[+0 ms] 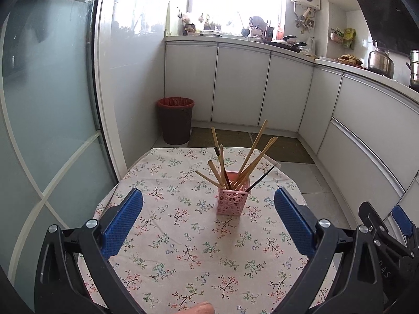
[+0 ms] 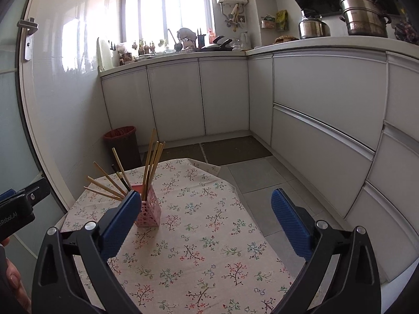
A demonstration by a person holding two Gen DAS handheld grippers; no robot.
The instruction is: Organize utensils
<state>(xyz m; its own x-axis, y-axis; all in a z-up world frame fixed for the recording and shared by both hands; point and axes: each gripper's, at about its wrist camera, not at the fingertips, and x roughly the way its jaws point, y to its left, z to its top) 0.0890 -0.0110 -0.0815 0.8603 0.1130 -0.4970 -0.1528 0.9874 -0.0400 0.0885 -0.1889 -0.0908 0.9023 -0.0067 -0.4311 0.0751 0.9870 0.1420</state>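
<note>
Holder (image 1: 229, 201) on surface (image 1: 170, 248) ahead of my left gripper (image 1: 208, 202), chopsticks (image 1: 251, 157) standing in it. Bin (image 1: 175, 120) on floor behind surface, cabinets (image 1: 241, 89) beyond.

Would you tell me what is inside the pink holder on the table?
The pink holder contains bamboo chopsticks and a few dark ones, leaning outward. Their lower ends are hidden by its walls.

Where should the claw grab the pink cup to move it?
Probably low on the pink cup, across its two flat side walls, coming level from the near side. It stands upright and square, and chopsticks fan out over the rim, so a grab from above would knock them. Its walls are latticed, so squeeze gently.
</note>
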